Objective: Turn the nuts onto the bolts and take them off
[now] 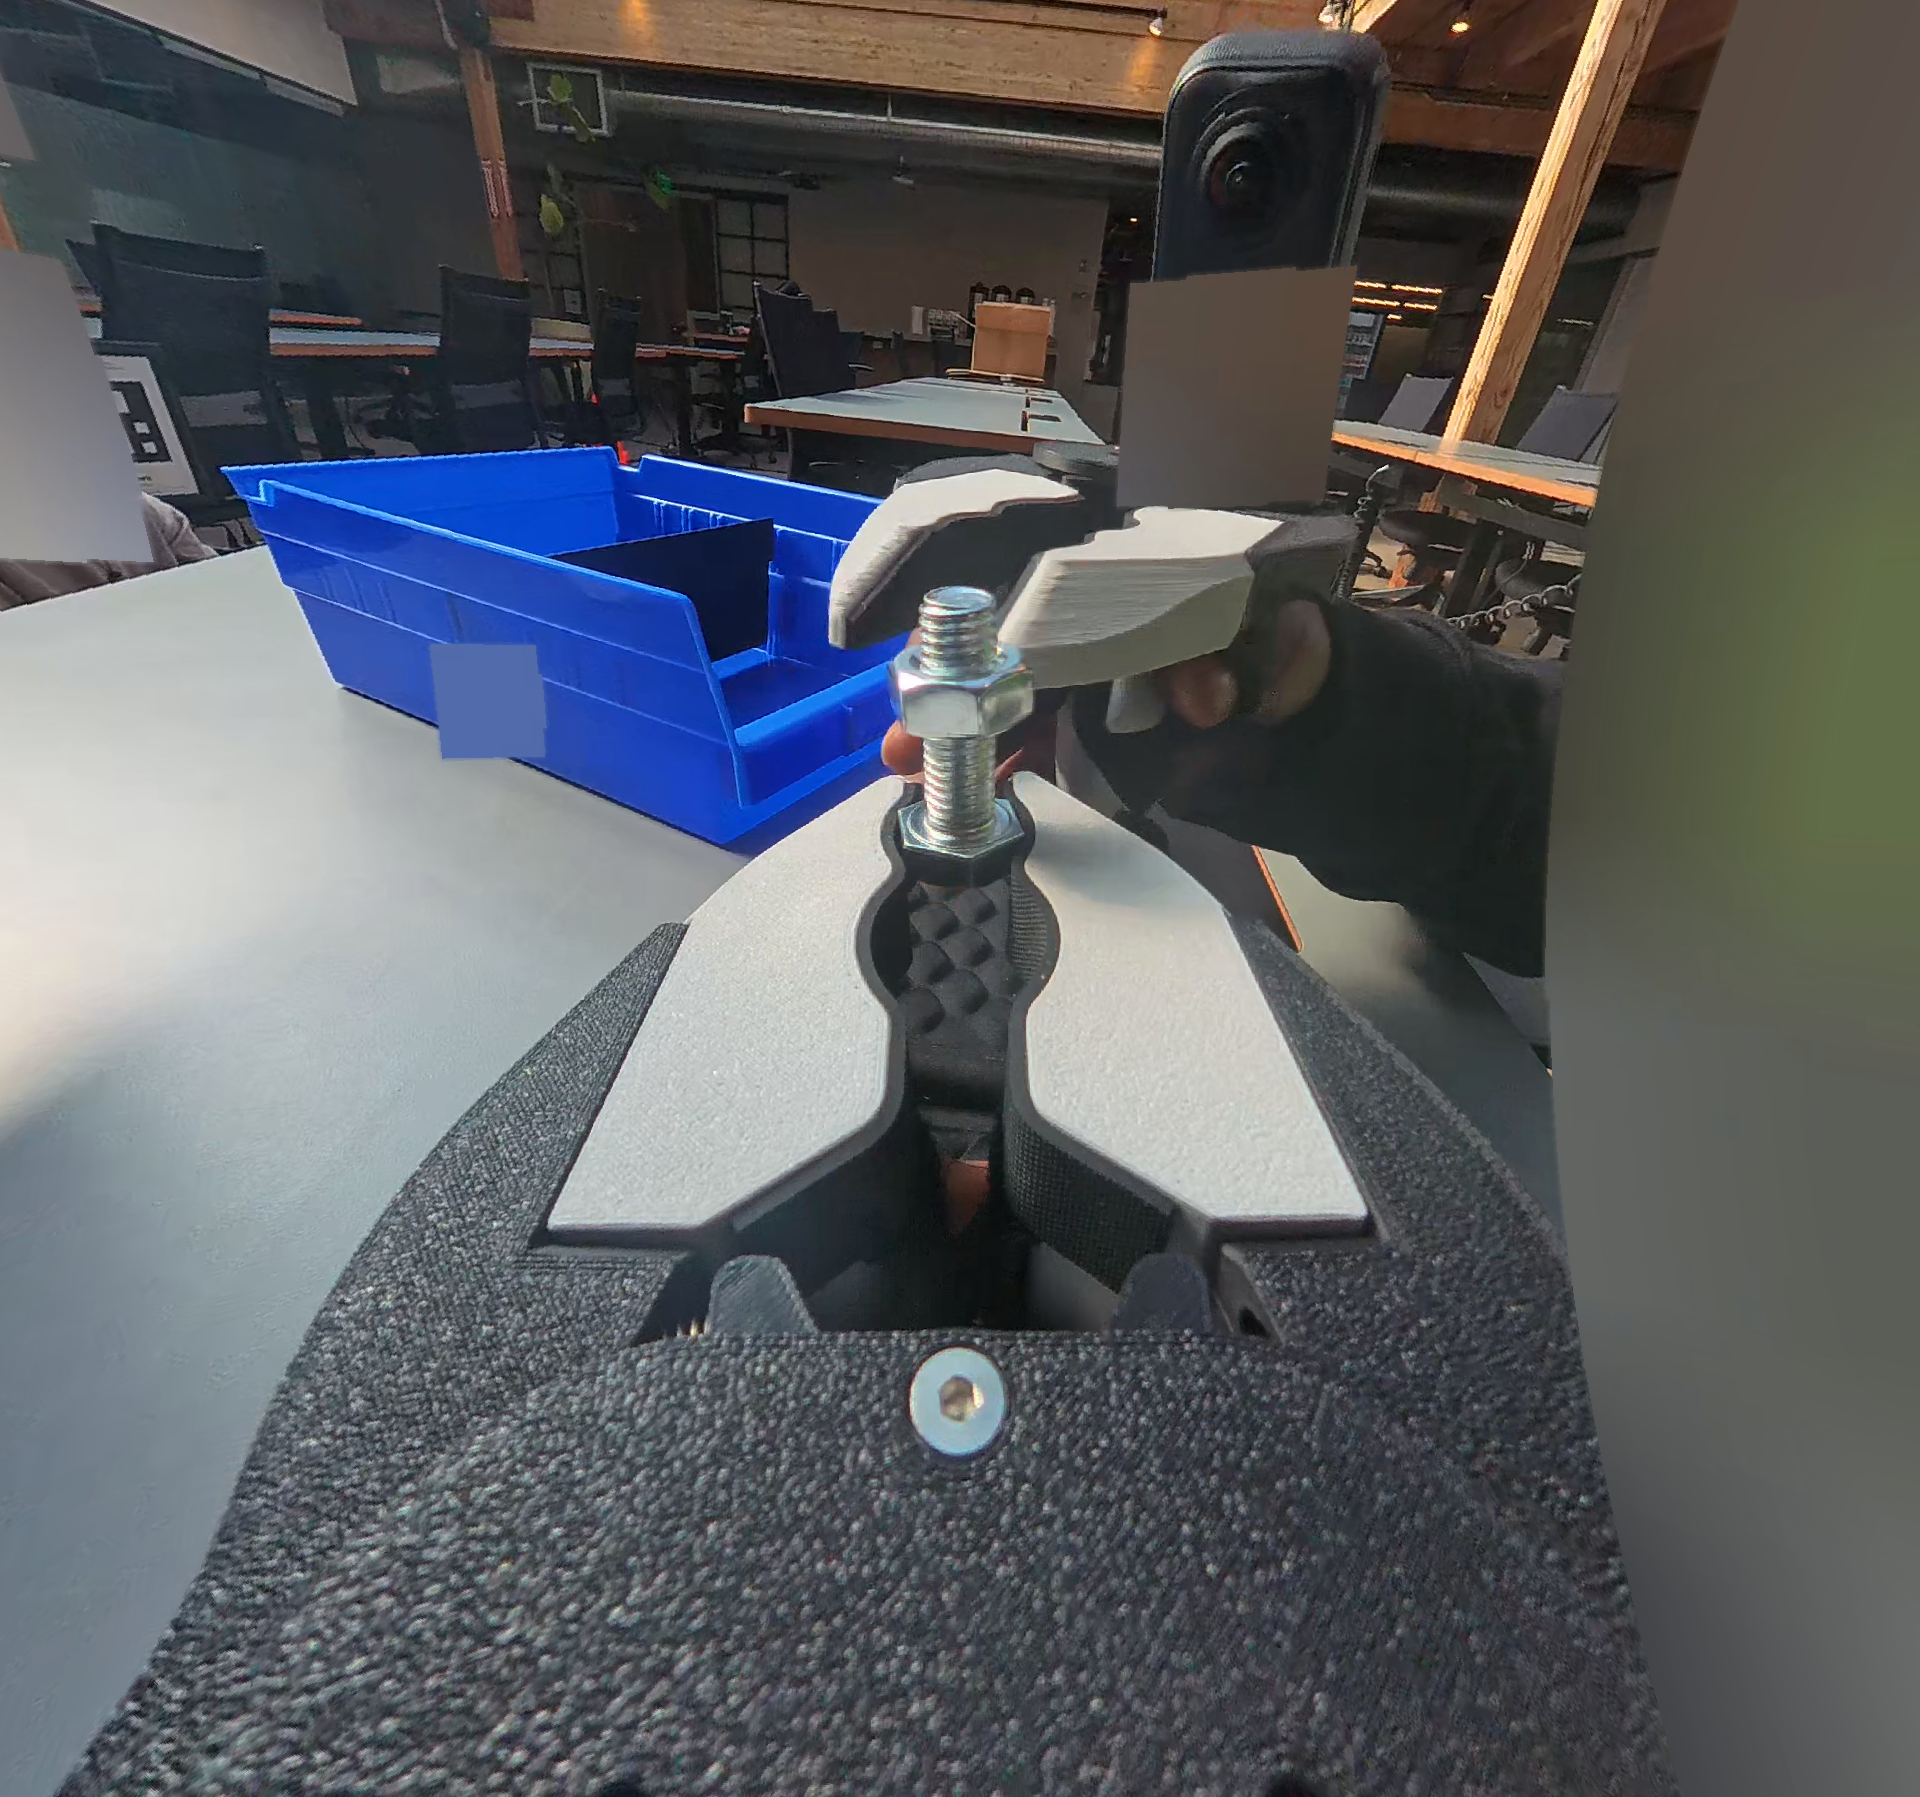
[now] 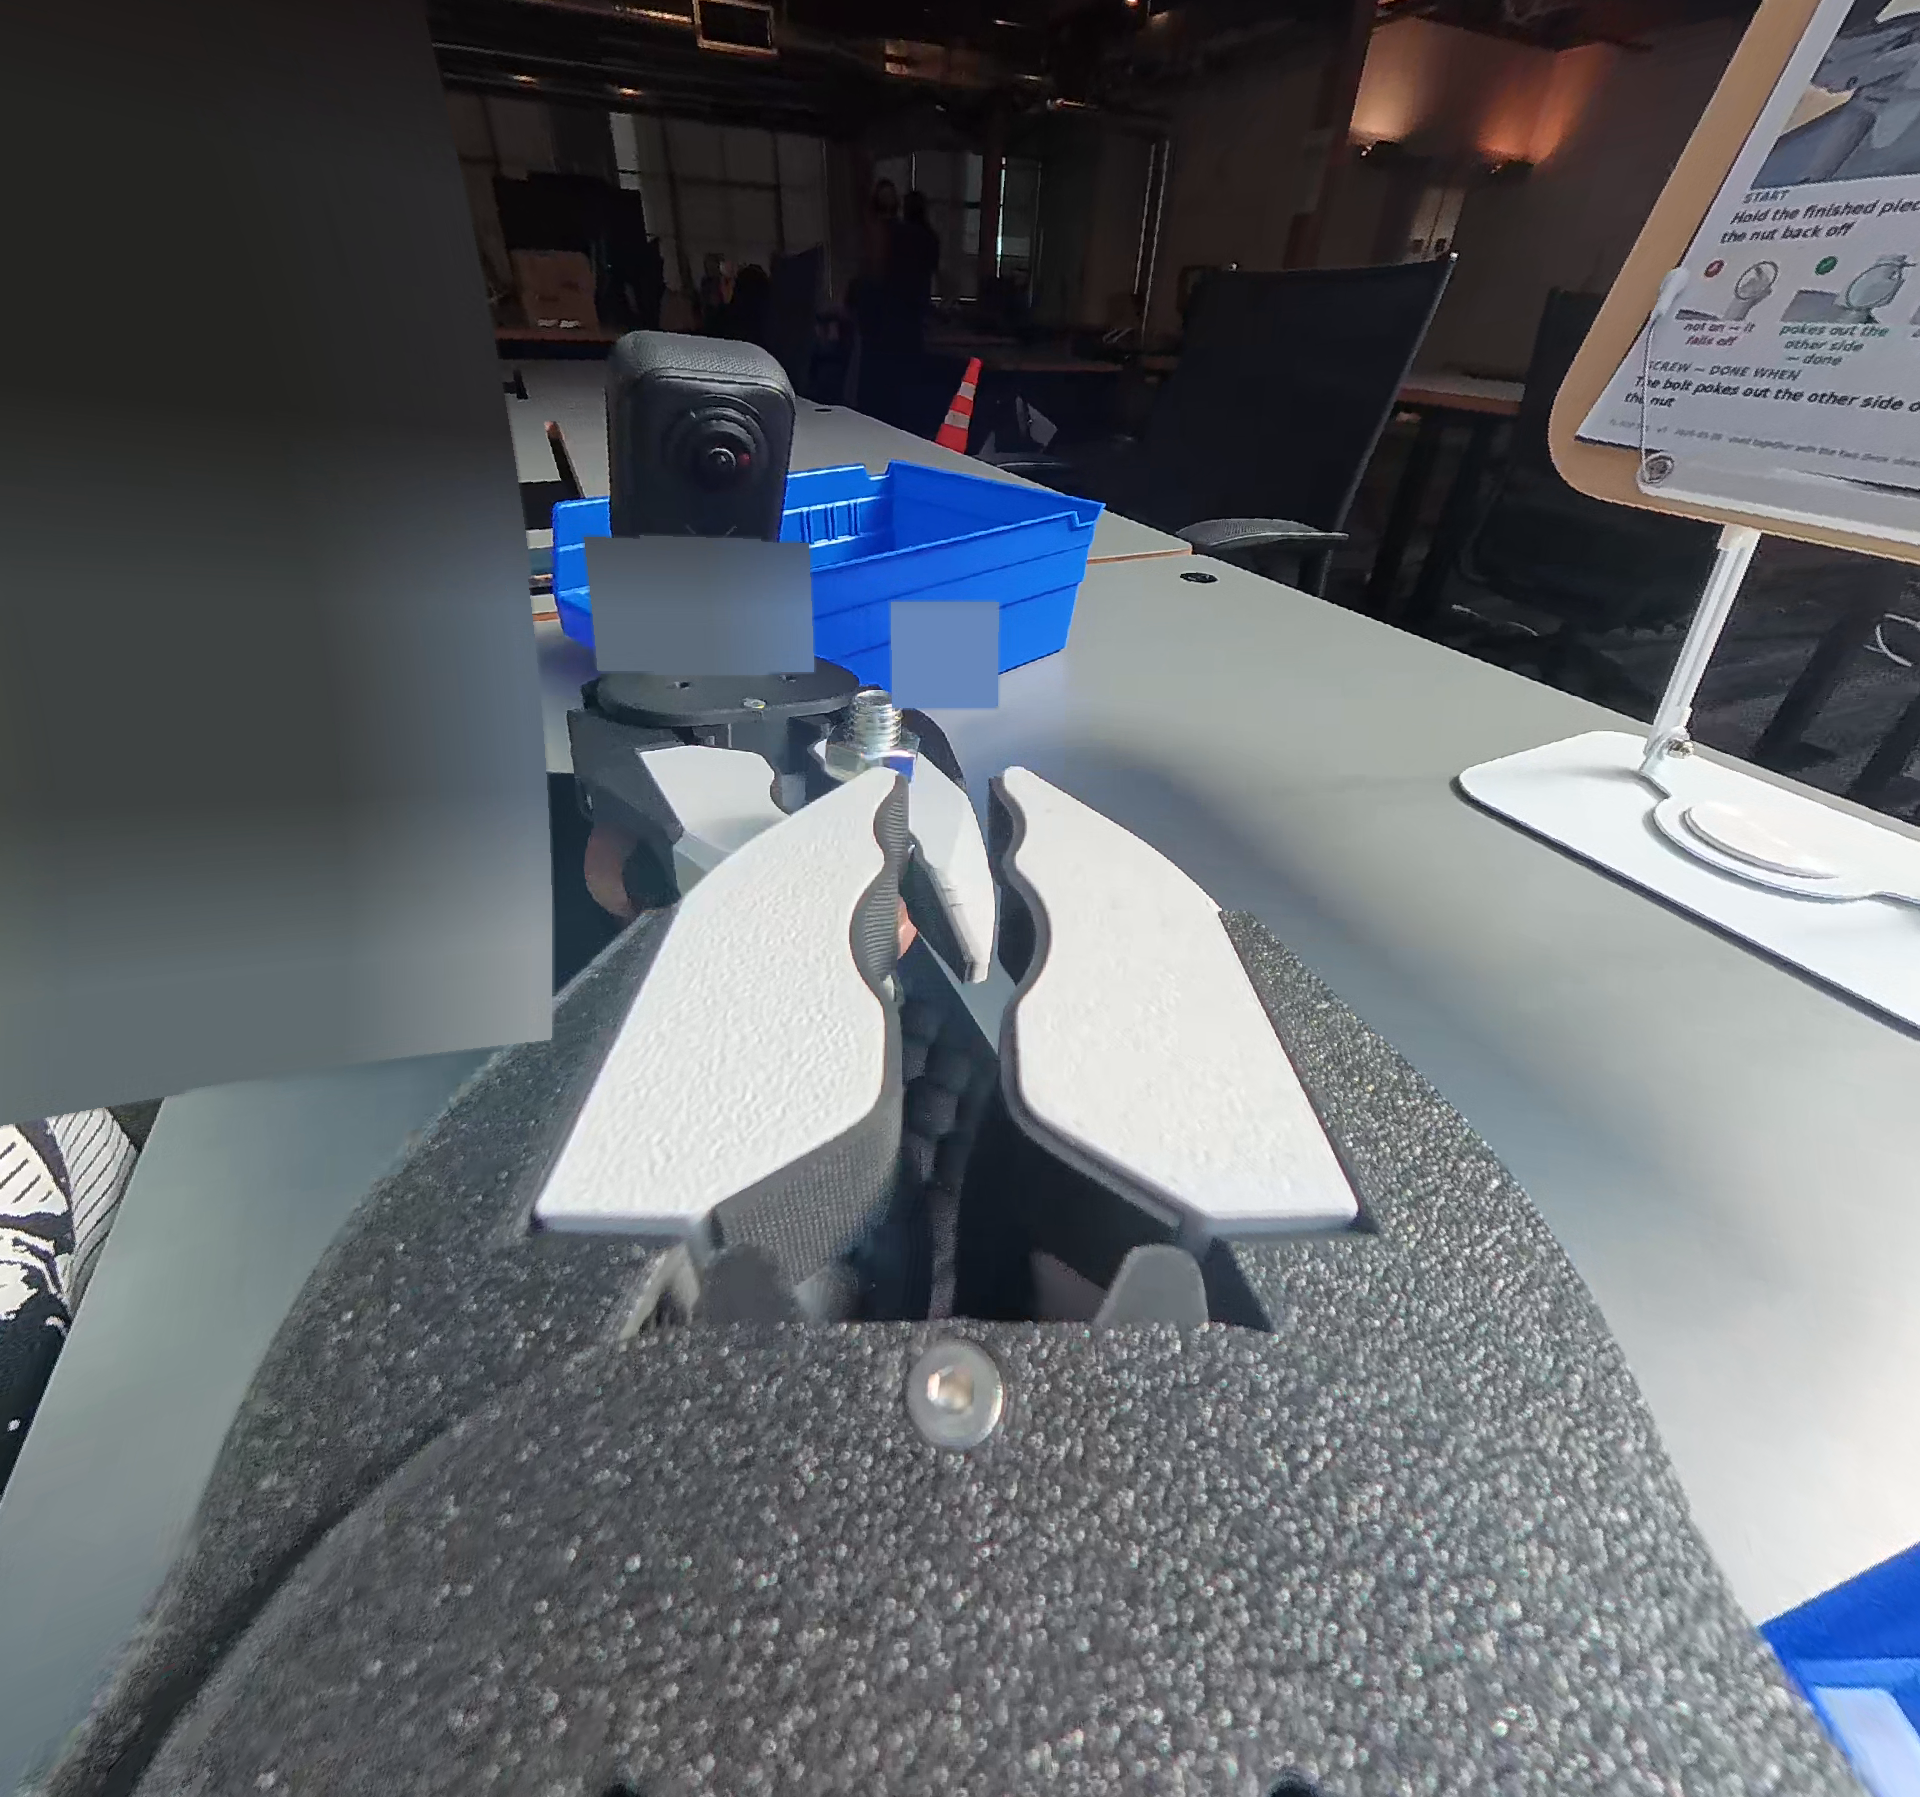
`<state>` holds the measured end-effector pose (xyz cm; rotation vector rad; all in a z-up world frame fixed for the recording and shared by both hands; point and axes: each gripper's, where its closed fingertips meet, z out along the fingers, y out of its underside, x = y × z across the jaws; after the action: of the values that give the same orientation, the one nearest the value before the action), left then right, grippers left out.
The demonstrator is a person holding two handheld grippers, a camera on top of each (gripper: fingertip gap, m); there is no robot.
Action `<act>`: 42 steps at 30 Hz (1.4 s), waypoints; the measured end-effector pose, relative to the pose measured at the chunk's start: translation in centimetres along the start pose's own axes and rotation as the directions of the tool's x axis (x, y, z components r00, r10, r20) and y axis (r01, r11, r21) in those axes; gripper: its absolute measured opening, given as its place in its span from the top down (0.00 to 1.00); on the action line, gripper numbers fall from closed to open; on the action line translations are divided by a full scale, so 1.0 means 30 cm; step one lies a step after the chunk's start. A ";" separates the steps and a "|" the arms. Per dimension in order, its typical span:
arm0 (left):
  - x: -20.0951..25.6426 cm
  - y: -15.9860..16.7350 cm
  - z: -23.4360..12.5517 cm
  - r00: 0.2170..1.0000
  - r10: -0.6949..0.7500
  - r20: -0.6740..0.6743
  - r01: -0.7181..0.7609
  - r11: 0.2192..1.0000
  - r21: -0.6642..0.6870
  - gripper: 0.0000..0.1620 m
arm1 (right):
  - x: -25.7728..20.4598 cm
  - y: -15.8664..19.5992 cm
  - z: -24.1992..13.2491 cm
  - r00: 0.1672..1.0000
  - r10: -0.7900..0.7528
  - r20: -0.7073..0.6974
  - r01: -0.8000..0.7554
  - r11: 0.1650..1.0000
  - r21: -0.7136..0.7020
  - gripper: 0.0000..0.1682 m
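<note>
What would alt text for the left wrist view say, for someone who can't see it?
A handheld left gripper clamps a threaded bolt upright by its head, with a nut partway down. The right gripper, held in a gloved hand, reaches in with jaws apart near the nut. A blue bin sits behind on the grey table.
</note>
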<state>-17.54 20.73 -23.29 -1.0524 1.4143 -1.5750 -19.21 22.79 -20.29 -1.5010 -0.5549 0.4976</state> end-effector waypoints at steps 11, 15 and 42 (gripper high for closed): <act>-0.001 0.002 0.001 1.000 0.004 0.003 -0.004 1.000 -0.006 0.92 | -0.014 -0.013 0.002 0.999 0.019 0.030 -0.020 0.999 0.028 0.76; 0.000 0.004 0.002 1.000 0.005 0.002 -0.005 1.000 -0.008 0.92 | -0.031 -0.002 0.054 0.998 0.025 0.050 -0.025 1.000 0.012 0.67; -0.002 0.002 -0.001 1.000 0.000 0.004 0.000 1.000 -0.005 0.92 | 0.016 -0.003 -0.020 1.000 0.016 -0.014 -0.016 1.000 -0.012 0.97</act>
<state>-17.56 20.78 -23.37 -1.0581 1.4159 -1.5689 -18.47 22.60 -20.17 -1.5207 -0.5363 0.4968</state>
